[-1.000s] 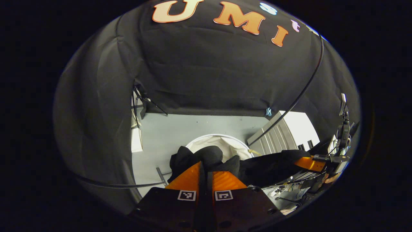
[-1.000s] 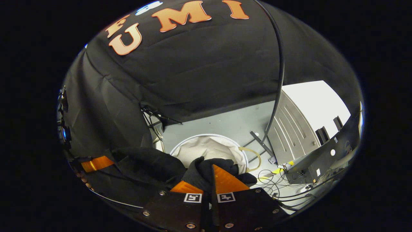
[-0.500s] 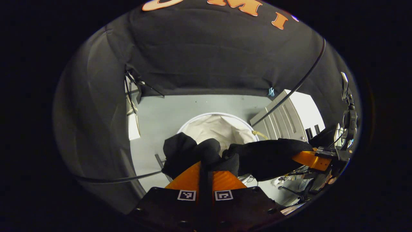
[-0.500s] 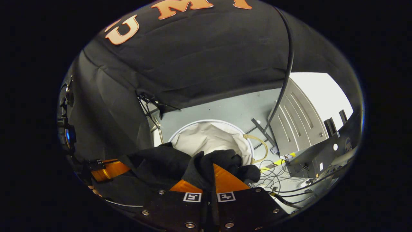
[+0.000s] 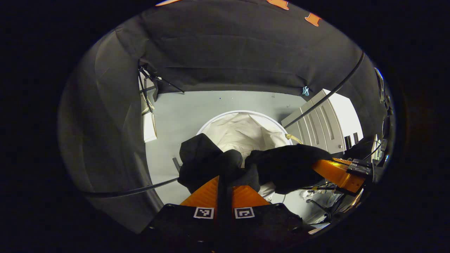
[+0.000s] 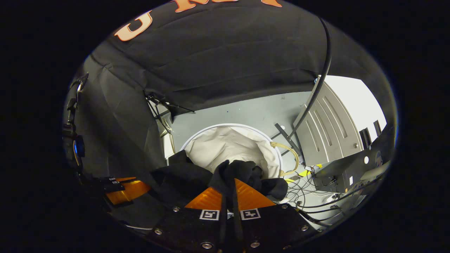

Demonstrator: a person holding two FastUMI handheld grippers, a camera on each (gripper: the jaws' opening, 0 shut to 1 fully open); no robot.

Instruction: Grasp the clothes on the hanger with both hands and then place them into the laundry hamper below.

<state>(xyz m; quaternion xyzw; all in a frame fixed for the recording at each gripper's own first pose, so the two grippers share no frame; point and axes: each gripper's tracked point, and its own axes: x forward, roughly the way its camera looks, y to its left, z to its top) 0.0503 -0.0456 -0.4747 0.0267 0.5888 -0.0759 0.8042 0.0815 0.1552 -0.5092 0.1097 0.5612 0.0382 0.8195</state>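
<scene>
Black garment (image 5: 281,165) hangs bunched between the two tools, slung above the near rim of the laundry hamper (image 5: 242,131). One end is a dark wad at the tips of the left tool (image 5: 224,178); the cloth then runs across to the right tool (image 5: 334,172), seen farther off in the left gripper view with its orange finger buried in the fabric.

In the right gripper view the same garment (image 6: 190,177) bunches at the tips of the right tool (image 6: 230,182) and trails away toward the left tool (image 6: 128,189), whose orange finger shows low at the edge.

Left tool: orange fingers nearly together, a thin dark gap between them, cloth pinched at the tips. Right tool: likewise closed down on a fold of the garment, fabric spilling over both fingers.

Hamper (image 6: 242,147): round, white rim, pale liner crumpled inside, standing on the grey floor (image 5: 190,109) below and ahead of both tools. A tan looped handle (image 6: 290,158) hangs at its side.

Beside the hamper: a grey ribbed cabinet (image 6: 327,130). A black cable (image 5: 327,96) crosses in front of the cabinet. Loose wires (image 6: 309,189) lie on the floor just beside the hamper.
</scene>
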